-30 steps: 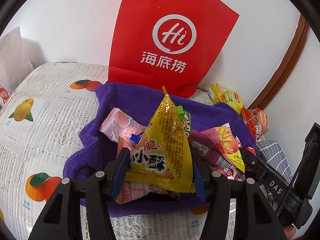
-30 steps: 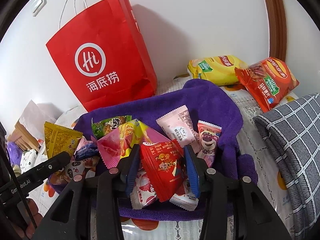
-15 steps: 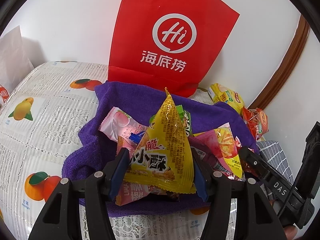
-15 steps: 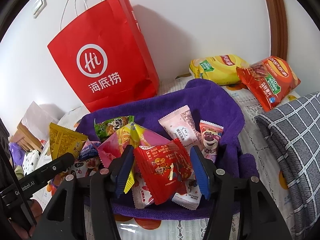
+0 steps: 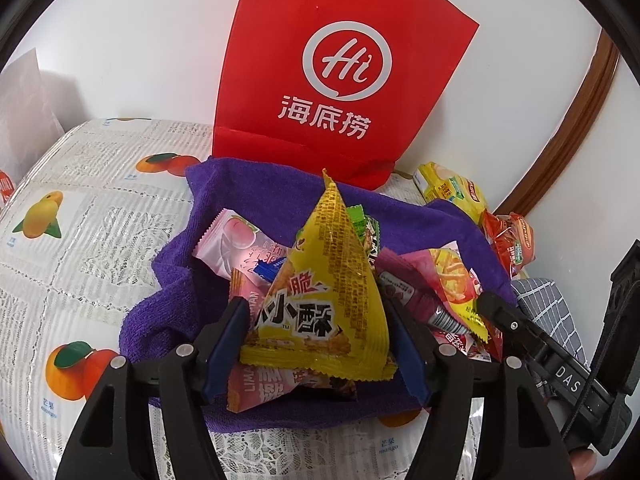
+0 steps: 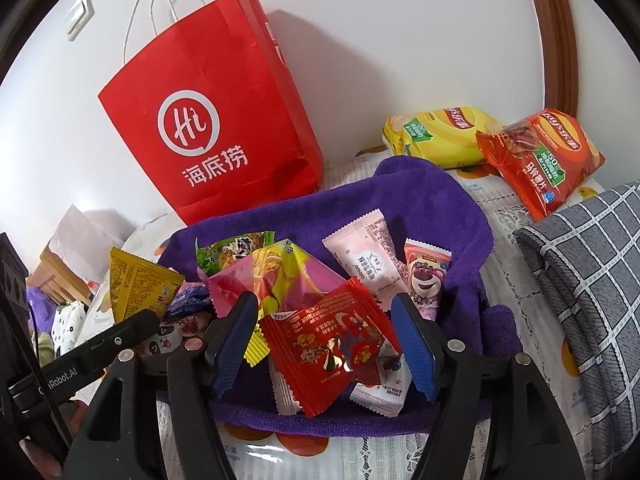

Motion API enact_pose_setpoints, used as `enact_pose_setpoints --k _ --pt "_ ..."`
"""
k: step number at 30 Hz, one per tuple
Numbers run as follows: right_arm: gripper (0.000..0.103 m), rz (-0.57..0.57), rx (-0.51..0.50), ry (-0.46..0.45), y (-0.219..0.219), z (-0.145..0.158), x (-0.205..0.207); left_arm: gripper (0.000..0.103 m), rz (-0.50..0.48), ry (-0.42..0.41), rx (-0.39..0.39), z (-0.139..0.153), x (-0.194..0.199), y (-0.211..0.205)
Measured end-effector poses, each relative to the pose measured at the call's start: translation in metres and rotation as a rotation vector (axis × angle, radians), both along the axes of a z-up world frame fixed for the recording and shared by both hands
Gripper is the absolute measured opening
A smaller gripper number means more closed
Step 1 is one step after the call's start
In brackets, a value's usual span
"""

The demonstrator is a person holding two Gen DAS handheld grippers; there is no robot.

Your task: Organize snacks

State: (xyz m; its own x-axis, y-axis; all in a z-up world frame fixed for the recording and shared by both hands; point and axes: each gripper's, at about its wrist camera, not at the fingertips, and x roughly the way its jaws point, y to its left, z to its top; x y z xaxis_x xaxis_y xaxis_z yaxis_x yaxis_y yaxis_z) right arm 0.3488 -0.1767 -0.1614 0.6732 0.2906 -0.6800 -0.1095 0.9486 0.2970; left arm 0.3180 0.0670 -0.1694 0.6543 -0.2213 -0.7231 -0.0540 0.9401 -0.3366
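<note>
My left gripper (image 5: 320, 344) clamping a yellow triangular foil snack packet (image 5: 324, 304) above the purple terry towel (image 5: 224, 188), my right gripper (image 6: 326, 340) spread wide around a red foil snack packet (image 6: 332, 344) lying on that towel, red paper carrier bag (image 6: 212, 120) just behind the towel

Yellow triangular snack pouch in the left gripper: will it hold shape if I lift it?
The yellow pouch looks puffed and pyramid-shaped, so probably light and springy. Its glossy film may slip between the left gripper pads, and its contents could crush if squeezed hard.
</note>
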Motion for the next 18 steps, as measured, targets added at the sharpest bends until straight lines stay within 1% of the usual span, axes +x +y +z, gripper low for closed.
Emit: enact_pose_setpoints --k 7,10,18 --pt "0.069 -0.010 0.029 -0.018 -0.005 0.007 -0.003 0.074 -0.013 -0.019 -0.071 0.006 -0.004 0.004" --pt "0.069 -0.013 0.036 -0.021 -0.006 0.008 -0.003 0.077 -0.014 -0.037 -0.073 0.010 -0.006 0.004" --pt "0.069 -0.018 0.032 -0.017 -0.006 0.009 -0.003 0.078 -0.014 -0.055 -0.085 0.013 -0.008 0.005"
